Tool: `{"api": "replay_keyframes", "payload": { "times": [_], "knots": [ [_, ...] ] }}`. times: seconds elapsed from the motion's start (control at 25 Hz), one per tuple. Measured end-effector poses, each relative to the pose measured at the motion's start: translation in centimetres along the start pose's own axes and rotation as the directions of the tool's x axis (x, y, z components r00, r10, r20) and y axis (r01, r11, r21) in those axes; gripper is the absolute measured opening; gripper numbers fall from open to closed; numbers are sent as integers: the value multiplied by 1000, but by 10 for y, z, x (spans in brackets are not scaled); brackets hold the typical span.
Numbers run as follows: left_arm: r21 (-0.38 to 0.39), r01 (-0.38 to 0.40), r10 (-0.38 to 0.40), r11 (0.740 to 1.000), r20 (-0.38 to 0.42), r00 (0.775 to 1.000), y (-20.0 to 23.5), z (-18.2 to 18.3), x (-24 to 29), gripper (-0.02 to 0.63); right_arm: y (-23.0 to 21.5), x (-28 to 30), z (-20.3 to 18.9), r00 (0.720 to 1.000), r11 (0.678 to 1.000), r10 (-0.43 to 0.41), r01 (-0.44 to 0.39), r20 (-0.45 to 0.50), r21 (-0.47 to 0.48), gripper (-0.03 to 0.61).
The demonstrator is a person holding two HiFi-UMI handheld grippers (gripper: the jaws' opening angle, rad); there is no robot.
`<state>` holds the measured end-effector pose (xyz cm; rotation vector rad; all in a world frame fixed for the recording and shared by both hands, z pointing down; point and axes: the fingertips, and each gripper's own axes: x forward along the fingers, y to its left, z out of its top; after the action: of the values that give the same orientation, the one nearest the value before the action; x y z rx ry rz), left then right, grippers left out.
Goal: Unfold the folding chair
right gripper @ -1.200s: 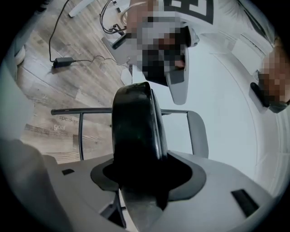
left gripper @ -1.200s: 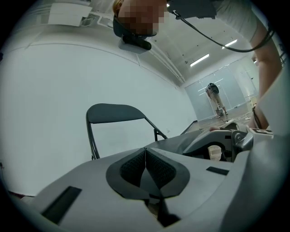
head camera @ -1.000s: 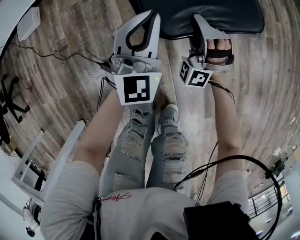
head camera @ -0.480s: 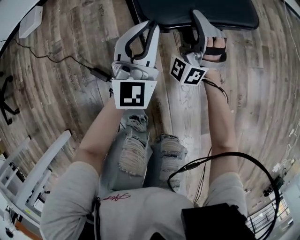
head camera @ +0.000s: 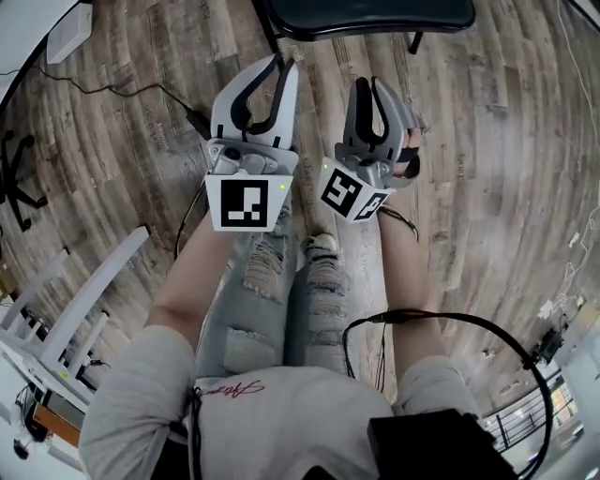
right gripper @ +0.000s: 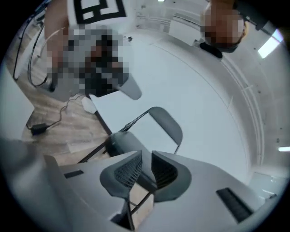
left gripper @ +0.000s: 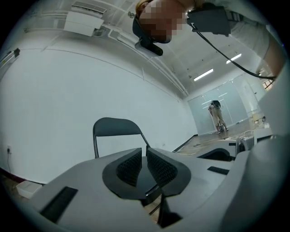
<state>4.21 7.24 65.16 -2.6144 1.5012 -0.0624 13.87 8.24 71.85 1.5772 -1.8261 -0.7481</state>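
The black folding chair (head camera: 370, 14) stands unfolded on the wood floor, with only its seat showing at the top of the head view. In the left gripper view its backrest (left gripper: 115, 127) rises against the white wall. The right gripper view shows the chair's backrest (right gripper: 165, 122) and seat (right gripper: 122, 142) tilted. My left gripper (head camera: 281, 64) hangs short of the seat, shut with nothing between its pads (left gripper: 129, 165). My right gripper (head camera: 367, 86), beside it, is also apart from the chair. Its jaws have just been closing to a narrow gap, with nothing between them.
A white frame (head camera: 84, 300) leans at the lower left. A black cable (head camera: 112, 89) with an adapter runs across the floor at the left. The person's legs (head camera: 281, 281) stand below the grippers. Another person (left gripper: 219, 117) stands far off by a glass wall.
Both grippers have drawn back from the chair seat toward the person. The right gripper has rolled and its jaws have narrowed. The seat now shows smaller at the top edge.
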Motion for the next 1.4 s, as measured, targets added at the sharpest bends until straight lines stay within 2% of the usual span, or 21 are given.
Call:
{"api": "replay_keyframes", "payload": {
  "times": [0.08,0.28,0.36,0.48,0.52,0.6,0.72,0.84,0.96,1.08,1.4],
  "knots": [
    [-24,-8,9,1000,8,1000,-2,51,-8,29,-53,-19,43,998,997,-55,54,4,49,69],
    [-49,-16,17,999,17,1000,-7,189,-30,29,-182,-65,157,993,980,-114,110,14,166,35],
    [-89,-24,24,996,6,1000,-7,233,-37,29,-224,-80,190,992,961,-123,120,-4,249,29],
    [-149,-21,23,989,11,1000,-4,290,-45,28,-266,-98,230,995,905,-95,89,-7,416,18],
    [-142,-15,19,990,26,999,-3,309,-46,29,-277,-101,241,996,888,-90,77,7,453,17],
    [-136,-6,13,991,51,999,-3,339,-46,29,-297,-106,260,996,885,-87,64,28,461,17],
    [-157,22,-15,987,47,999,-2,364,-47,28,-317,-112,287,993,895,-99,58,69,441,17],
    [-152,54,-42,987,82,996,-2,387,-52,29,-328,-118,313,989,900,-80,16,127,436,17],
    [-131,42,-31,990,87,996,4,400,-64,28,-323,-126,328,987,874,-25,-55,157,484,16],
    [-110,26,-15,994,104,994,10,407,-70,28,-324,-131,346,972,847,-16,-112,236,520,15],
    [-73,63,-54,995,122,991,0,416,-70,25,-325,-138,345,971,856,-4,-121,241,502,15]
  ]
}}
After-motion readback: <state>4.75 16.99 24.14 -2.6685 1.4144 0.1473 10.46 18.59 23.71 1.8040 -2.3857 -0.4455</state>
